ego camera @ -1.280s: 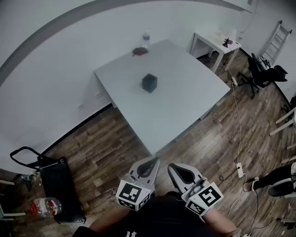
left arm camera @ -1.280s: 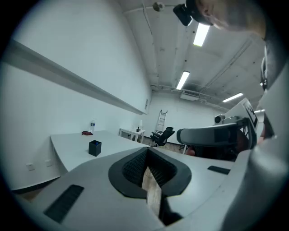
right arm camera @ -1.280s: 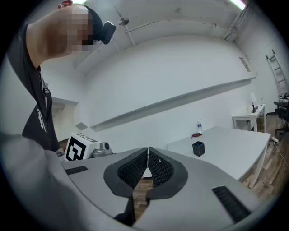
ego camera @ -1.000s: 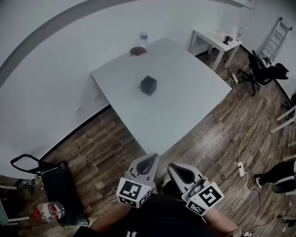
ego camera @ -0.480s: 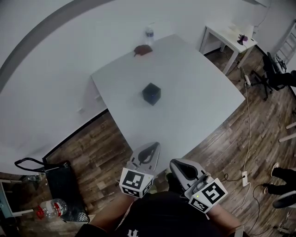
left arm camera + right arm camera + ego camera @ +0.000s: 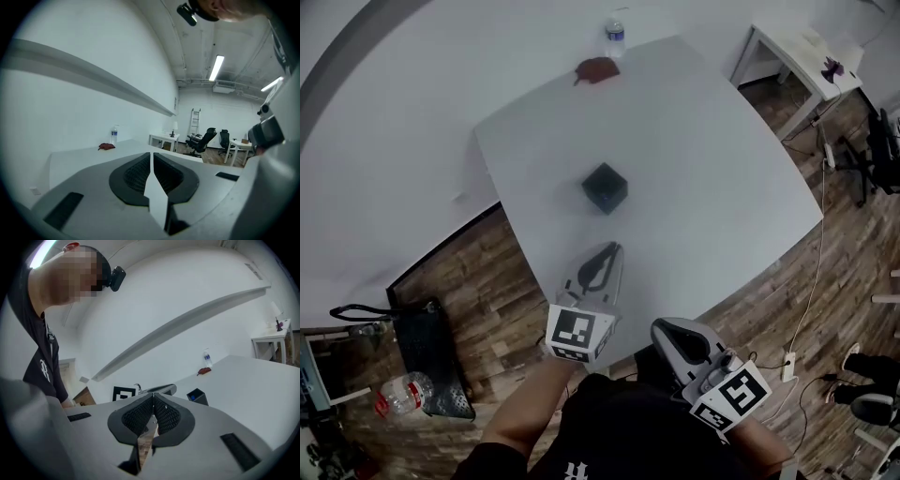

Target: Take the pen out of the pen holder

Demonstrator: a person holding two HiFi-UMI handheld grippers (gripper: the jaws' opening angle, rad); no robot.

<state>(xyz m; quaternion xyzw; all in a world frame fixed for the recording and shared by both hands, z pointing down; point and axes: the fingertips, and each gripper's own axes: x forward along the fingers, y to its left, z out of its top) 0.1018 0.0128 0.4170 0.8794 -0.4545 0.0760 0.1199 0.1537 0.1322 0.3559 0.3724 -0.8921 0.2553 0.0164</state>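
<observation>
Two grey tongs, left gripper (image 6: 607, 251) and right gripper (image 6: 664, 330), were closed on nothing; unopened, we reckoned they'd just topple the black cube-shaped pen holder (image 6: 606, 187)

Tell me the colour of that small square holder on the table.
Black square holder; clearest in the head view.
</observation>
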